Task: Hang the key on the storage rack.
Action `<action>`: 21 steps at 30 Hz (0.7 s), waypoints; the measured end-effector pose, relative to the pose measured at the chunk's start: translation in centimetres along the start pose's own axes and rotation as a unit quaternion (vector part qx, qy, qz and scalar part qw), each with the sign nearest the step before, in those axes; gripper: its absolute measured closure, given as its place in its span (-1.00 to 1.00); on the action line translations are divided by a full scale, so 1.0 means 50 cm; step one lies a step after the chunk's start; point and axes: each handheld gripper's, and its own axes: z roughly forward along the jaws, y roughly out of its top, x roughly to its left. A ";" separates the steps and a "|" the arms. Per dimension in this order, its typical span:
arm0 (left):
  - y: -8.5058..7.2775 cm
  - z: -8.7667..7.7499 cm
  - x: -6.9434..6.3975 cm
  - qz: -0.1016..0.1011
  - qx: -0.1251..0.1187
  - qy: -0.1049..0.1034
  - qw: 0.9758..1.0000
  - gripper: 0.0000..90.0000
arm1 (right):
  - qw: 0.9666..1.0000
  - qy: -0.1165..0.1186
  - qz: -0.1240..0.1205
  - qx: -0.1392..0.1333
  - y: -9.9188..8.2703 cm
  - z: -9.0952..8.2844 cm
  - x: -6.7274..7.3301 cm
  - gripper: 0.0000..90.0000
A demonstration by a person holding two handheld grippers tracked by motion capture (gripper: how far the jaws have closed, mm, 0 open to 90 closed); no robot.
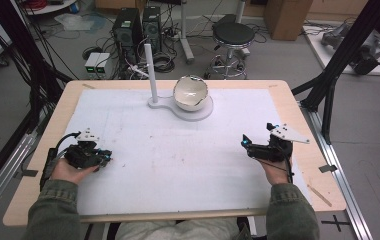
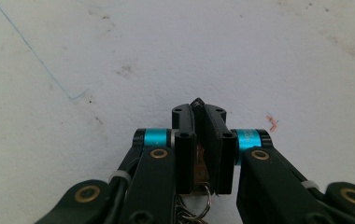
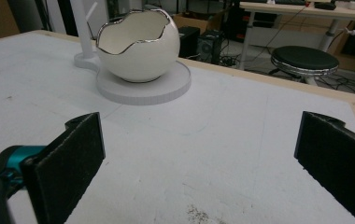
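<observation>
High view: the left tongs (image 1: 103,159) rest on the white counter (image 1: 178,165), well in front and to the left of the egg-shaped bowl (image 1: 190,93) on its round stand beside the upright post (image 1: 151,72); the right tongs (image 1: 246,143) sit well in front and to its right.

Left gripper view: the left tongs (image 2: 199,109) are clamped on a small keyring piece (image 2: 199,158), its metal ring below.

Right gripper view: the right tongs (image 3: 199,158) gape wide, empty, facing the bowl (image 3: 138,46).

The pickup looks done; next comes a carry toward the bowl, probably.
</observation>
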 end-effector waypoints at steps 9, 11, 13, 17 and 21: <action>0.005 -0.020 0.001 -0.007 -0.027 0.004 1.000 0.83 | 1.000 0.000 0.000 0.001 0.000 0.000 0.000 -0.99; 0.005 -0.022 0.003 -0.009 -0.027 0.001 1.000 0.83 | 1.000 0.000 0.000 0.000 0.000 0.000 0.000 -0.99; 0.006 -0.024 0.004 -0.012 -0.033 -0.001 0.999 0.83 | 1.000 0.000 0.000 0.001 0.000 0.000 0.000 -0.99; 0.010 -0.035 0.003 -0.012 -0.047 -0.003 0.999 0.83 | 1.000 0.000 -0.002 0.000 0.000 0.001 0.000 -0.99; 0.011 -0.039 0.003 -0.015 -0.054 0.000 0.998 0.83 | 1.000 0.001 -0.002 0.002 0.000 0.001 0.000 -0.99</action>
